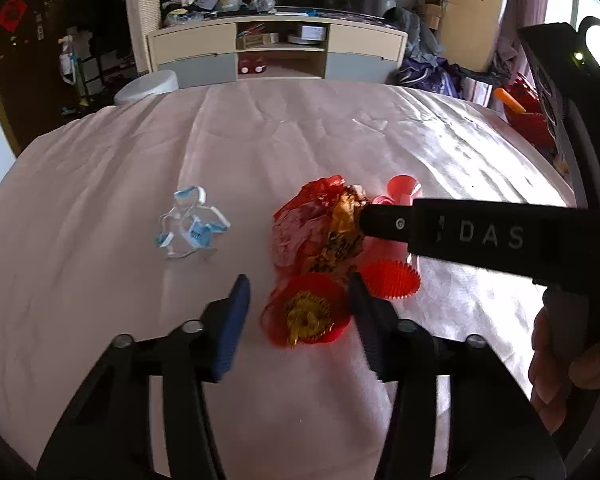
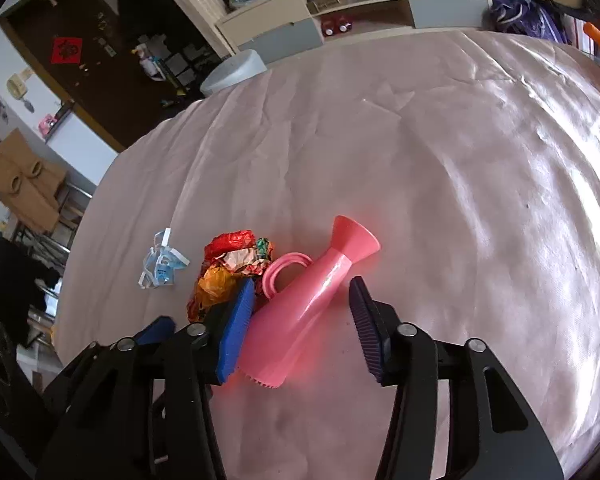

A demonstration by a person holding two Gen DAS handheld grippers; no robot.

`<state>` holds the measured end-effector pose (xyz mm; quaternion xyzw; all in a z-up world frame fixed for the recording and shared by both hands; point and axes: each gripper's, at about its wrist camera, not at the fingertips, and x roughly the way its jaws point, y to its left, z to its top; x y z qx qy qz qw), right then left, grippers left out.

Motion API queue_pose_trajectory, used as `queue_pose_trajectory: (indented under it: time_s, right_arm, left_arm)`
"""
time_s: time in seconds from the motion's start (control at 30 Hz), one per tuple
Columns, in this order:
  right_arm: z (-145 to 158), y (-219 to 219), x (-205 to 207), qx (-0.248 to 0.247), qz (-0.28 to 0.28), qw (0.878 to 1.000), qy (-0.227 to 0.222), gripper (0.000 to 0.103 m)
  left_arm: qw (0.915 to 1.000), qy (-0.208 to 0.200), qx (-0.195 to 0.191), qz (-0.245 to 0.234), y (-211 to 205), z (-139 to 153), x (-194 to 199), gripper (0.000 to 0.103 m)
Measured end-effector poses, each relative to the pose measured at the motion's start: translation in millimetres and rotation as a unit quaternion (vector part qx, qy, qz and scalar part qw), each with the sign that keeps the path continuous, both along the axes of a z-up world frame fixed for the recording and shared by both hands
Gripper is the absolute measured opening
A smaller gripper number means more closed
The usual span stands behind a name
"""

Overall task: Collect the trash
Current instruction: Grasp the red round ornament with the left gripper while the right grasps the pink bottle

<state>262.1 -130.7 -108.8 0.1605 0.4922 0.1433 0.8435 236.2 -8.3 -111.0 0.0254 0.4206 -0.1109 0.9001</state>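
Observation:
A crumpled red and gold wrapper (image 1: 306, 316) lies between the fingers of my left gripper (image 1: 300, 318). The right pad is at its edge, the left pad stands clear of it, and the gripper is open. Behind it is a bigger heap of red and gold wrappers (image 1: 312, 228) (image 2: 232, 256). A pink plastic vase-shaped piece (image 2: 312, 300) lies on its side between the fingers of my right gripper (image 2: 300, 320). That gripper is open too: its left pad is against the piece and its right pad is apart. A blue and white scrap (image 1: 192, 224) (image 2: 162, 262) lies to the left.
Everything sits on a round table under a pink cloth (image 1: 140, 160) (image 2: 420, 160). A pink ring (image 2: 284, 272) lies beside the vase piece. A white bin (image 1: 148, 86) (image 2: 234, 72) stands past the far edge, before a low cabinet (image 1: 276, 52). A hand (image 1: 560, 364) holds the right gripper.

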Motion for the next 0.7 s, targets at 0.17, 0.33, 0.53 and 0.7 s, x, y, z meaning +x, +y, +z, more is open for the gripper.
queue_pose_trajectory:
  time_s: [0.17, 0.33, 0.53, 0.7]
  right_arm:
    - [5.8, -0.7, -2.2, -0.014, 0.007, 1.0, -0.006, 0.04]
    - [14.2, -12.0, -11.6, -0.015, 0.003, 1.0, -0.013, 0.039]
    - [44.1, -25.4, -34.1, -0.02, -0.001, 0.999, -0.035, 0.039]
    - [71.8, -39.4, -72.7, -0.036, 0.0, 0.997, -0.066, 0.039]
  left_arm:
    - [0.9999, -0.005, 0.009, -0.009, -6.8, -1.4, -2.3, 0.035]
    - [0.9998, -0.004, 0.012, -0.013, -8.9, 5.0, -12.9, 0.035]
    - [0.9997, -0.019, 0.005, -0.012, -10.0, 31.3, -39.9, 0.035]
    - [0.9995, -0.028, -0.007, -0.012, -9.8, 53.4, -80.6, 0.035]
